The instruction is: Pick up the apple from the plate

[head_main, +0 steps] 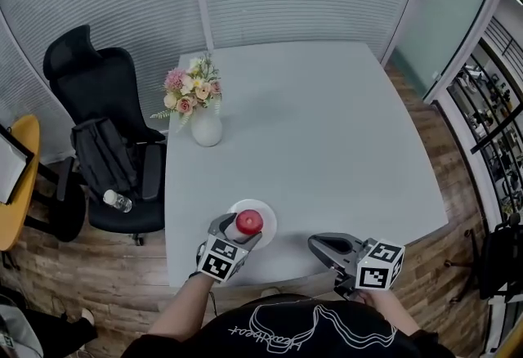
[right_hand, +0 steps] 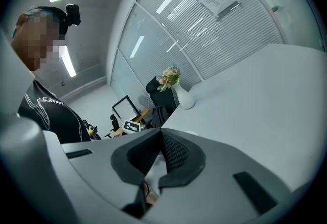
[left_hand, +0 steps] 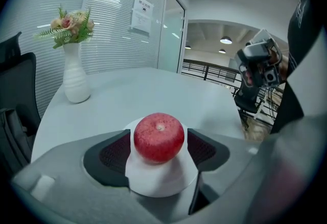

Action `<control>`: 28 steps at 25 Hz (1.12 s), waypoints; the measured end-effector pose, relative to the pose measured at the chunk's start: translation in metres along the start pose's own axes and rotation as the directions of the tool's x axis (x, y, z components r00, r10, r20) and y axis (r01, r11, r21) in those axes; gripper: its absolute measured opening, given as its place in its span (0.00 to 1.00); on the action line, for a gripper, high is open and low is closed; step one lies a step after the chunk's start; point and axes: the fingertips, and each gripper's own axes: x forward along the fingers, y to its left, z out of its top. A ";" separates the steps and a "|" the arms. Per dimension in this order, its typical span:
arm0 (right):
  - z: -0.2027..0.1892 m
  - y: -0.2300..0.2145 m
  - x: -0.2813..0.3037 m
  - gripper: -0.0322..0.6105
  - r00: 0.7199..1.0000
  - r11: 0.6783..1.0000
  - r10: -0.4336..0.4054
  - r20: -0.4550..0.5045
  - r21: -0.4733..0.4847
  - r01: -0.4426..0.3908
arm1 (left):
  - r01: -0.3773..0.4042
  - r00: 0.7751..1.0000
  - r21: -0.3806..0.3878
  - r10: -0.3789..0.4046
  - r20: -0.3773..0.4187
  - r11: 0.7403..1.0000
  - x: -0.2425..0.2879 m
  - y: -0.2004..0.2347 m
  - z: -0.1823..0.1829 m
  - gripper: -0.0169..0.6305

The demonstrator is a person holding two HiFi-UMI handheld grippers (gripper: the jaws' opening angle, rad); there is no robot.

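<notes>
A red apple [head_main: 249,221] [left_hand: 158,137] stands on a small white plate [head_main: 268,227] [left_hand: 159,179] near the front edge of the pale table [head_main: 327,127]. My left gripper [head_main: 241,232] [left_hand: 158,138] is open, tilted downward, with one dark pad on each side of the apple and close to its skin. My right gripper [head_main: 317,243] [right_hand: 161,136] hovers at the table's front edge to the right of the plate. Its pads meet at the tips and nothing is held between them.
A white vase of flowers [head_main: 204,127] [left_hand: 75,82] [right_hand: 184,99] stands at the table's far left. A black office chair [head_main: 106,144] with a bag and a bottle [head_main: 117,200] sits left of the table. A yellow table [head_main: 16,185] is further left.
</notes>
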 end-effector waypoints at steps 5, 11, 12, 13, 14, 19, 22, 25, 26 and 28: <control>-0.002 0.000 0.000 0.06 1.000 1.000 -0.001 0.001 0.001 0.001 | 0.003 1.000 0.024 -0.003 -0.007 1.000 0.008 0.002 -0.004 0.54; -0.007 0.000 -0.002 0.06 1.000 1.000 -0.013 -0.009 0.001 0.013 | 0.002 1.000 0.023 -0.002 -0.005 1.000 0.011 0.003 -0.004 0.54; -0.007 0.000 -0.003 0.06 1.000 1.000 -0.015 -0.010 0.001 0.015 | 0.002 1.000 0.024 -0.002 -0.002 1.000 0.011 0.003 -0.004 0.54; -0.007 0.001 -0.003 0.06 1.000 1.000 -0.016 -0.010 0.000 0.016 | 0.000 1.000 0.024 0.000 -0.001 1.000 0.011 0.003 -0.004 0.54; -0.008 0.001 -0.003 0.06 1.000 1.000 -0.017 -0.011 0.001 0.017 | -0.002 1.000 0.026 0.002 -0.002 1.000 0.011 0.003 -0.004 0.54; -0.013 0.002 -0.006 0.06 1.000 1.000 -0.021 -0.016 0.009 0.022 | -0.018 1.000 0.037 0.019 -0.005 0.999 0.011 0.002 -0.004 0.54; -0.015 0.003 -0.005 0.06 1.000 1.000 -0.021 -0.014 0.009 0.021 | -0.032 0.999 0.034 0.032 0.005 0.999 0.010 0.004 -0.003 0.54; -0.016 0.003 -0.007 0.06 1.000 1.000 -0.028 -0.013 0.010 0.028 | -0.040 0.999 0.016 0.040 0.019 0.999 0.007 0.006 -0.002 0.54; -0.017 0.003 -0.008 0.06 0.999 0.999 -0.032 -0.014 0.010 0.032 | -0.043 0.999 0.011 0.043 0.018 0.999 0.006 0.006 -0.001 0.54; -0.017 0.003 -0.009 0.06 0.999 0.999 -0.035 -0.014 0.012 0.035 | -0.051 0.999 -0.003 0.051 0.012 0.999 0.004 0.007 0.000 0.54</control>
